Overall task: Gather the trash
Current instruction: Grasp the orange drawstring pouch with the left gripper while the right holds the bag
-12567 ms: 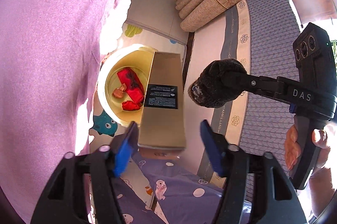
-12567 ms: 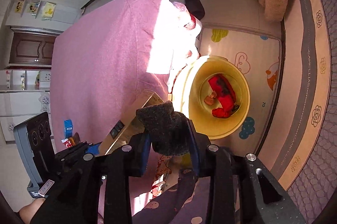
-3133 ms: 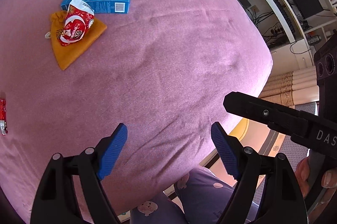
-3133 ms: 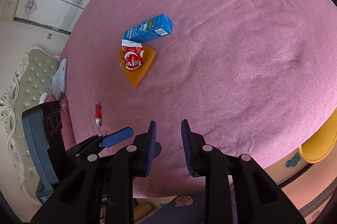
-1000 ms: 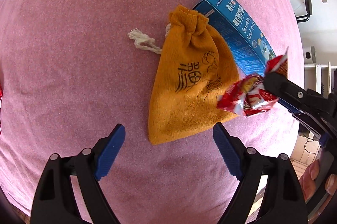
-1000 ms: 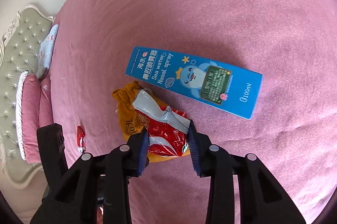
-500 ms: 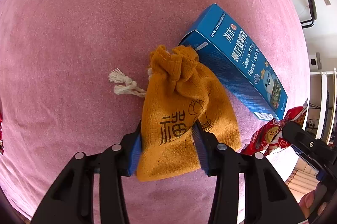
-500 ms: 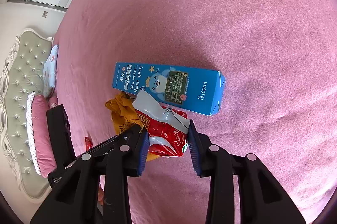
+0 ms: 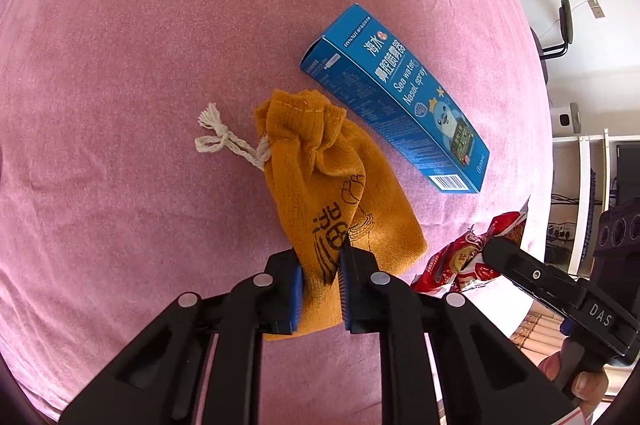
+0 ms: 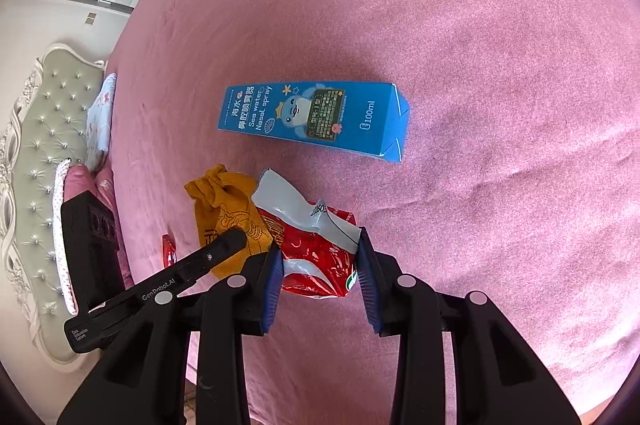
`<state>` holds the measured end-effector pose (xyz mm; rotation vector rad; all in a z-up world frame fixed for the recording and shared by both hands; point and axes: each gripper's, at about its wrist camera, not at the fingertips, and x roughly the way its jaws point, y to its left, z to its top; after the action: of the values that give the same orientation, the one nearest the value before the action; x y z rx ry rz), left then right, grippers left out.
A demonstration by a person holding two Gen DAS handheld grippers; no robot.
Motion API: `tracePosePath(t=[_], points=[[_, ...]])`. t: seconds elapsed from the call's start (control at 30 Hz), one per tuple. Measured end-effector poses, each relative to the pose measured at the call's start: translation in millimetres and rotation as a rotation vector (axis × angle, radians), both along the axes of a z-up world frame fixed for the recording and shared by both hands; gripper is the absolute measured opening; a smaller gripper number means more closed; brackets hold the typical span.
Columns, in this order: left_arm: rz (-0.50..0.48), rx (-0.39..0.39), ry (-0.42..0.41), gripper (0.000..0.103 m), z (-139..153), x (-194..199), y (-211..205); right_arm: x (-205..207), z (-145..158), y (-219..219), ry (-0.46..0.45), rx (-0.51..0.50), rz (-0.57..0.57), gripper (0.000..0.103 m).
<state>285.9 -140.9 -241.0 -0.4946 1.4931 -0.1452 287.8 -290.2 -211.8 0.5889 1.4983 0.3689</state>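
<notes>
My left gripper (image 9: 320,267) is shut on the lower end of an orange drawstring pouch (image 9: 332,185), whose cloth bunches between the blue pads. The pouch (image 10: 224,209) also shows in the right wrist view, beside the left gripper's finger (image 10: 212,255). My right gripper (image 10: 320,265) is shut on a crumpled red and white snack wrapper (image 10: 316,245), held just above the pink bedcover (image 10: 500,65). That wrapper (image 9: 468,257) appears at the lower right of the left wrist view. A blue nasal spray box (image 10: 316,117) lies flat on the cover beyond both; the box (image 9: 396,97) sits right of the pouch's neck.
A small red wrapper (image 10: 168,251) lies on the cover to the left. A tufted headboard (image 10: 36,153) and pillows (image 10: 100,117) stand at the far left. Shelves (image 9: 592,193) and a chair (image 9: 560,33) lie past the bed's right edge.
My left gripper closed from wide open onto the orange pouch and lifted its end. My right gripper carried the red wrapper off the pouch toward the right, away from the blue box.
</notes>
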Motion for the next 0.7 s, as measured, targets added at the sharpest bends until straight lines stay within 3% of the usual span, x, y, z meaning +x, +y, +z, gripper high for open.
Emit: tracePosePath(t=[0.3, 0.7], points=[[-0.052, 0.026, -0.038, 0.014, 29.9, -51.2, -3.5, -49.6, 24.4, -4.9, -0.014, 0.011, 0.005, 0.034], [-0.15, 0.018, -0.085, 0.014, 62.3, -115.8, 25.3, -133.4, 55.2, -11.3, -0.055, 0.015, -0.057, 0.034]])
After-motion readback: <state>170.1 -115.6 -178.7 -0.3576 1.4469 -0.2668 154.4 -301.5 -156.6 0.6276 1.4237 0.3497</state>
